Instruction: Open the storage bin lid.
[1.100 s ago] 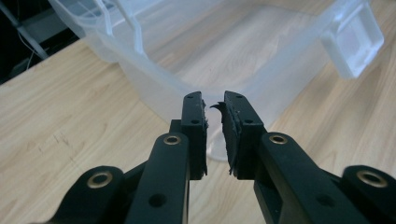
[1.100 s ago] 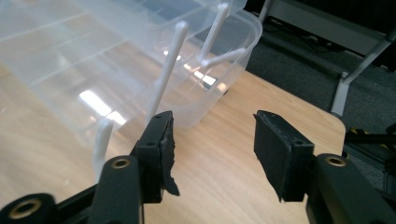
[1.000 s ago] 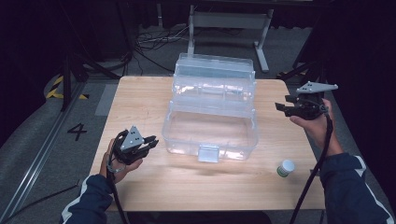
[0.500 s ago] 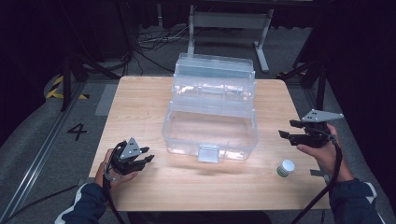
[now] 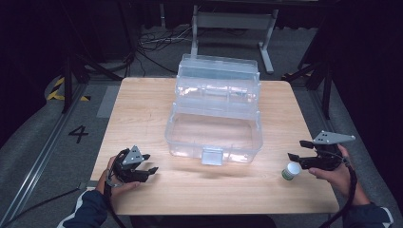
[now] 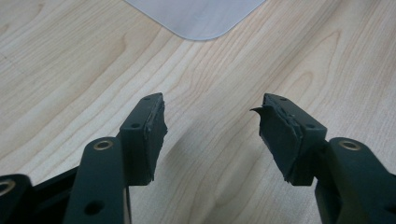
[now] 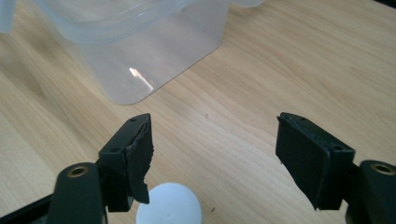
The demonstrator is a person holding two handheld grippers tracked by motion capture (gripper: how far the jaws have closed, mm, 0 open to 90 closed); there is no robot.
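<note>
A clear plastic box (image 5: 215,121) with its lid up and tiered trays stands mid-table; its corner (image 7: 140,51) shows in the right gripper view. A small white-capped bottle (image 5: 290,171) stands at the front right, and its cap (image 7: 169,206) lies low between the right jaws, nearer the left one. My right gripper (image 5: 295,158) hovers just over it, open, its jaws having just been opening. My left gripper (image 5: 149,164) rests low at the table's front left, open over bare wood (image 6: 212,140), its jaws also just opened wider with nothing between them.
The wooden table (image 5: 142,109) has free room left and right of the box. The box's front latch (image 5: 212,156) juts toward me. Beyond the table stand a metal frame (image 5: 233,21), cables on the floor and a floor mark "4" (image 5: 78,134).
Both hands came down toward the table's front. The right gripper travelled from beside the box to the white-capped bottle. Both pairs of jaws spread wider.
</note>
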